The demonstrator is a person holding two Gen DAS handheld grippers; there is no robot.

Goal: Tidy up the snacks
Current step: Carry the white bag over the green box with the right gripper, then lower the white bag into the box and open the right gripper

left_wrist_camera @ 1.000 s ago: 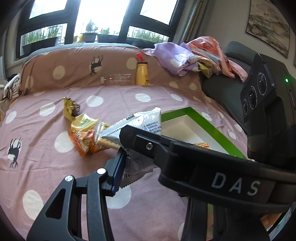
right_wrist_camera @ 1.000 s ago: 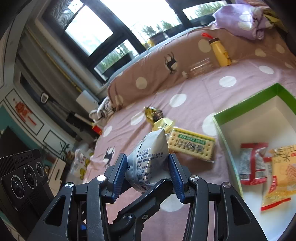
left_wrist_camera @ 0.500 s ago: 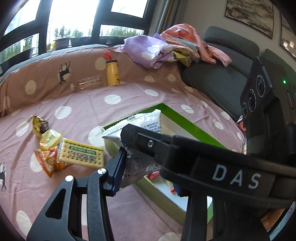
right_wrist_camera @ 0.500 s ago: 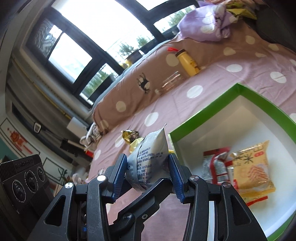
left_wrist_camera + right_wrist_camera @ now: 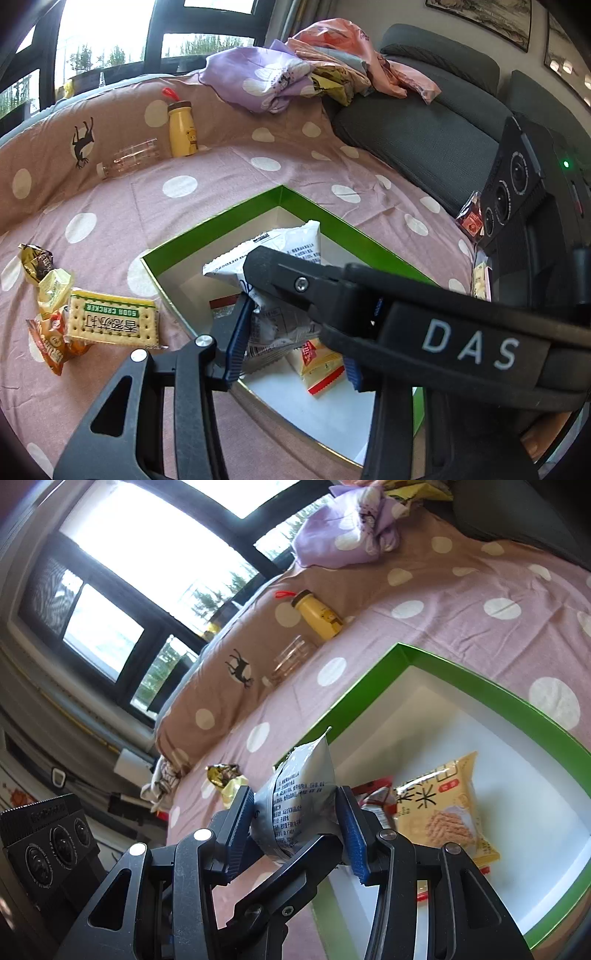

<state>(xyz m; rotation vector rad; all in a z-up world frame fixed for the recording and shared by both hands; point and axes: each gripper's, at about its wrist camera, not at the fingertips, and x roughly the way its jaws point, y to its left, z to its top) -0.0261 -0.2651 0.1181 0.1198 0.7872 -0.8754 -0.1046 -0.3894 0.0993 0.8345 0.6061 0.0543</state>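
Note:
A white snack packet (image 5: 291, 240) hangs over the near-left part of the green-rimmed box (image 5: 354, 229). My left gripper (image 5: 291, 354) is shut on its lower end; the right pad is mostly hidden. A black finger (image 5: 332, 288) of my right gripper crosses in front. In the right wrist view my right gripper (image 5: 295, 823) is shut on the same packet (image 5: 303, 786), blue pads pressing both sides. Inside the box (image 5: 369, 694) lie a yellow packet (image 5: 443, 812) and a red one (image 5: 373, 794). A soda cracker pack (image 5: 110, 321), orange packets (image 5: 48, 339) and a gold wrapper (image 5: 35, 258) lie left of the box.
The pink dotted bedspread (image 5: 221, 177) runs around the box. A yellow bottle (image 5: 181, 129) stands and a clear bottle (image 5: 129, 162) lies by the back bolster. Piled clothes (image 5: 288, 77) and a grey sofa (image 5: 424, 129) sit at the back right.
Both grippers have carried the white packet rightward, from above the loose snack pile to above the green box. The grip on it looks the same.

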